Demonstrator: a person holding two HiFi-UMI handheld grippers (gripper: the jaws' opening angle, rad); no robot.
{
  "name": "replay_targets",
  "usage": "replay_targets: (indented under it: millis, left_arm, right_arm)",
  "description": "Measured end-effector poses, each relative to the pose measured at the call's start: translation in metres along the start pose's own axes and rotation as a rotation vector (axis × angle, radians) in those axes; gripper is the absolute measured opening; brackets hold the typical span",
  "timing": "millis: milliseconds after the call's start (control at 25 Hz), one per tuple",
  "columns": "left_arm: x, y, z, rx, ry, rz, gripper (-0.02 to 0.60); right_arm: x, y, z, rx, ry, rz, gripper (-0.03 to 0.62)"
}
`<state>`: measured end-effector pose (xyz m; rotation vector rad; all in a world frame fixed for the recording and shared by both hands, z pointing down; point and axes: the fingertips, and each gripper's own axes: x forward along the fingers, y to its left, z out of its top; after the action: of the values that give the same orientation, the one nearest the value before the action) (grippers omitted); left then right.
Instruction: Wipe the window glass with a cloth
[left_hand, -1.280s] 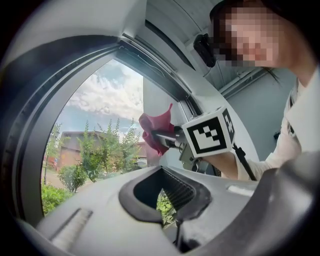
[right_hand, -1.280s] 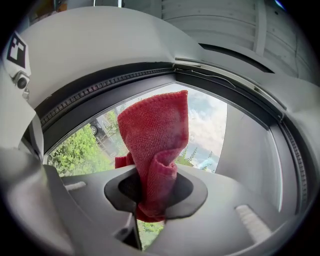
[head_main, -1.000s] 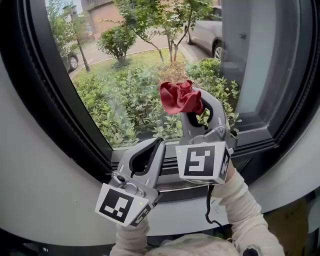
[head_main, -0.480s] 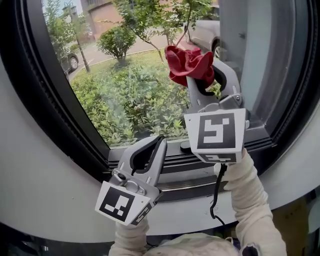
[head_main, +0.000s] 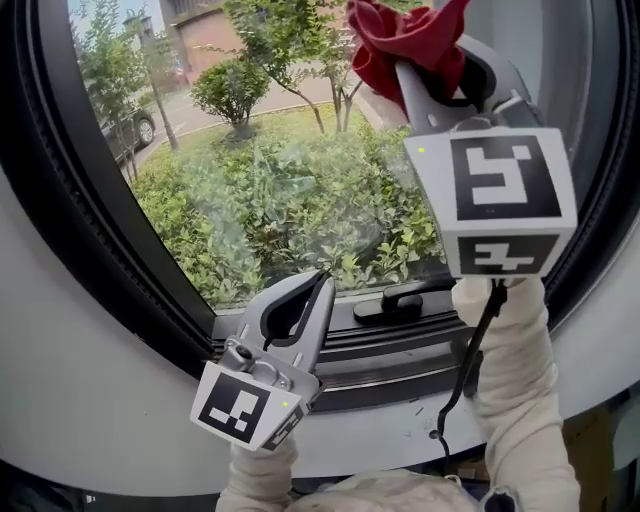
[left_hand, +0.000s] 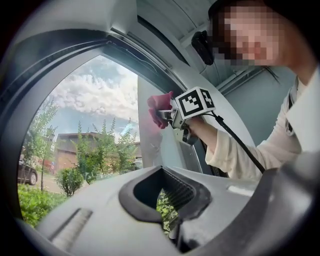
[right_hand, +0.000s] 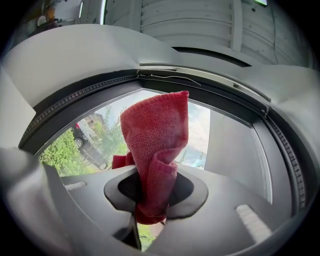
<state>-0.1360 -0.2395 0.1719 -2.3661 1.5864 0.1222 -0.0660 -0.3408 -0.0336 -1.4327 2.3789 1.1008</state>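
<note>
The cloth (right_hand: 152, 150) is shown as a red, napped, matt weave. The right gripper (right_hand: 150, 212) and the left gripper (head_main: 321, 284) are moulded in smooth, matt grey plastic lined with black ribbed rubber. The window glass (head_main: 270, 180) is seen glossy and faintly hazed within a dark satin frame (head_main: 100, 230), and the sleeve (head_main: 515, 400) is knitted in cream ribbed fabric.

Red cloth (right_hand: 155, 145), fine woven texture, sits between pale grey fingers of right gripper (right_hand: 152, 216); black ribbed lining inside fingers. Left gripper (head_main: 320, 282) same pale grey, same black lining. Behind each set of fingers, white marker cube (head_main: 495, 195) printed with black square pattern. Cream sleeve (head_main: 515, 390) and black cable (head_main: 470, 365) below right cube. Ahead of left fingers, black window frame (head_main: 100, 230) and black handle (head_main: 400, 298); green shrubs (head_main: 280, 215) beyond, reddish-brown building (head_main: 205, 30) farther off.
</note>
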Motion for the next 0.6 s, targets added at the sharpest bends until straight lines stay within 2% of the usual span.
replay_targets:
  millis: [240, 600]
  left_arm:
    - [0.009, -0.008, -0.004, 0.001, 0.002, -0.025, 0.002]
    - [0.013, -0.022, -0.020, -0.013, 0.015, -0.045, 0.000]
  right_arm:
    - [-0.012, 0.005, -0.017, 0.002, -0.012, -0.043, 0.114]
    - [-0.047, 0.032, -0.075, 0.105, 0.055, -0.001, 0.114]
